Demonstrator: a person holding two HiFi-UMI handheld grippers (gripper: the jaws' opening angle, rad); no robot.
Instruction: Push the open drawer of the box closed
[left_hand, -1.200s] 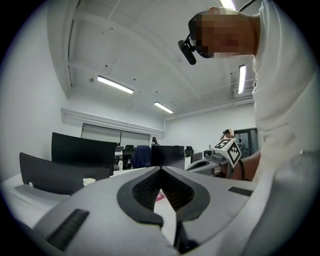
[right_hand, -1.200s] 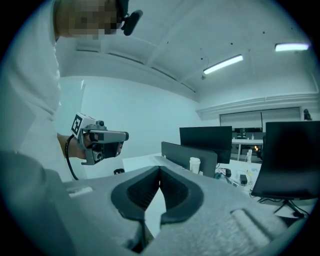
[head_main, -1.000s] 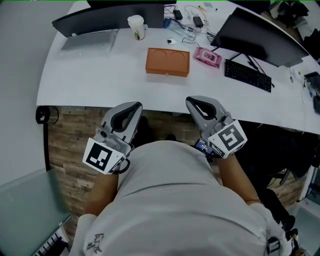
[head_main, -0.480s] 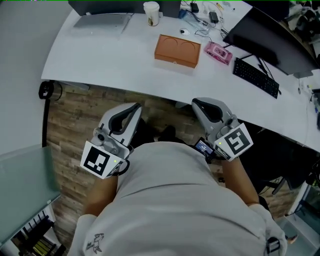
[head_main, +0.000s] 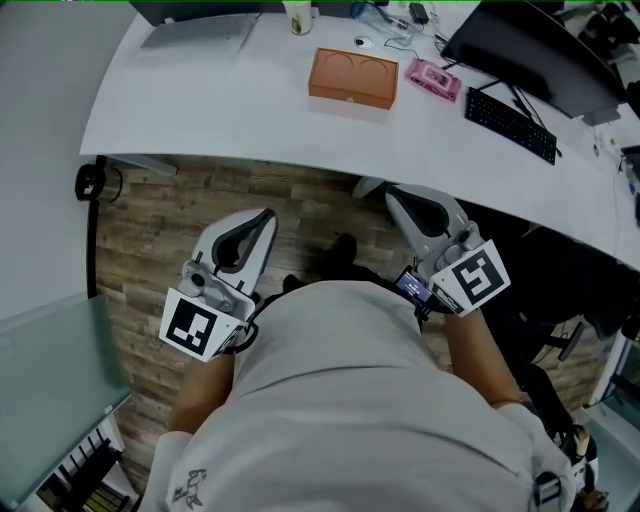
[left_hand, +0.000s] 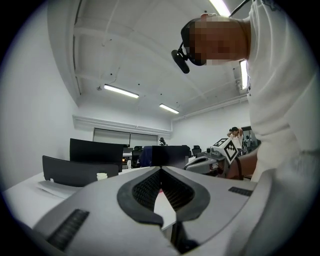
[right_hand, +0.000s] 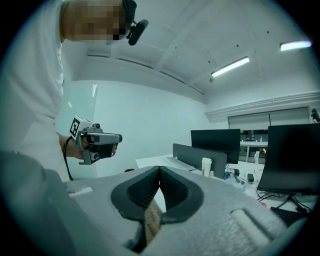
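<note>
Left gripper (head_main: 266, 214) held low beside the torso, pointing forward over the wood floor (head_main: 150, 230); jaws clenched together, nothing between them; orange box (head_main: 353, 78) sits on the white bench (head_main: 200, 110), well apart from both grippers, drawer not discernible; right gripper (head_main: 392, 194) held likewise, jaws pressed together, empty, tip near the bench edge; since a second ago both have drawn back from the bench, more floor showing.

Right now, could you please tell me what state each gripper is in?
Left gripper: closed, holding nothing.
Right gripper: closed, holding nothing.
</note>
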